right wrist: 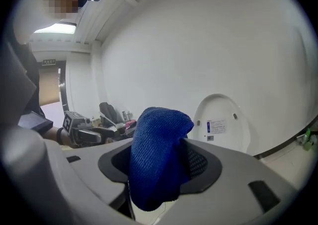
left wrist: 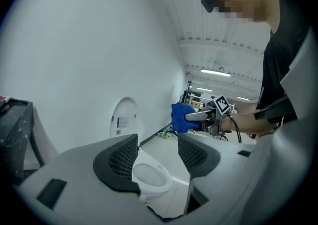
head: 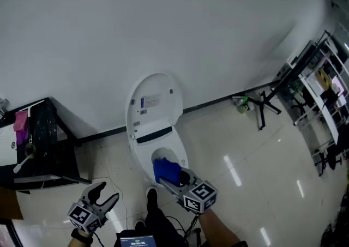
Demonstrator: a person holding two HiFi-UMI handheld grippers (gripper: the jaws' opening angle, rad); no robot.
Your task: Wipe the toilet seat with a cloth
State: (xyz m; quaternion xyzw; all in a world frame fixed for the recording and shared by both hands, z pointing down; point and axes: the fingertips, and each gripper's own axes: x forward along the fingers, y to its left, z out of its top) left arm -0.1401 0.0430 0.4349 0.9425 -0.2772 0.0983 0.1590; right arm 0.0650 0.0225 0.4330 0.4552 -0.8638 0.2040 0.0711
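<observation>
A white toilet stands against the wall with its lid [head: 154, 104] raised and its seat [head: 179, 156] down; the bowl [left wrist: 150, 175] shows between my left gripper's jaws. My right gripper [head: 170, 178] is shut on a folded blue cloth [head: 166, 170] and holds it just over the near part of the seat. The cloth [right wrist: 158, 162] fills the gap between the right gripper [right wrist: 161, 167] jaws, with the lid [right wrist: 221, 122] behind it. My left gripper [head: 106, 194] hangs open and empty over the floor, left of the toilet. From the left gripper [left wrist: 158, 152] the cloth [left wrist: 181, 117] is seen held above the toilet.
A black marbled stand [head: 48, 141] with a pink item [head: 20, 120] is at the left wall. A black tripod base [head: 263, 105] and a small green bottle [head: 241, 107] lie by the skirting. Metal shelving [head: 320, 104] fills the right side. Glossy tiled floor surrounds the toilet.
</observation>
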